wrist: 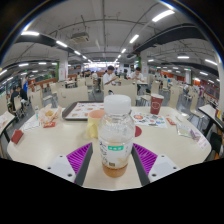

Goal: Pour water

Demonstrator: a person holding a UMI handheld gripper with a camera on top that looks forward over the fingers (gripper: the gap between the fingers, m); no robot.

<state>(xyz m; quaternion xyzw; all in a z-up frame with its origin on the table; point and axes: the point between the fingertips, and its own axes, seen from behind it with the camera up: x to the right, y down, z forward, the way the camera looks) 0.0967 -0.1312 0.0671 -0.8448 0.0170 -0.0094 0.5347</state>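
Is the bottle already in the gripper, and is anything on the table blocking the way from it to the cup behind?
The bottle stands between the gripper fingers; whether both press on it is unclear. The orange cup stands just behind the bottle to its left, partly hidden by it. Nothing visible lies between them. A red cap lies to the right, off that path.

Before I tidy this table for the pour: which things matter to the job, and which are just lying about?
For the job:
bottle, standing between the open tool's fingers
orange cup, just beyond the bottle

Lying about:
red cap
red cup
tray
packets
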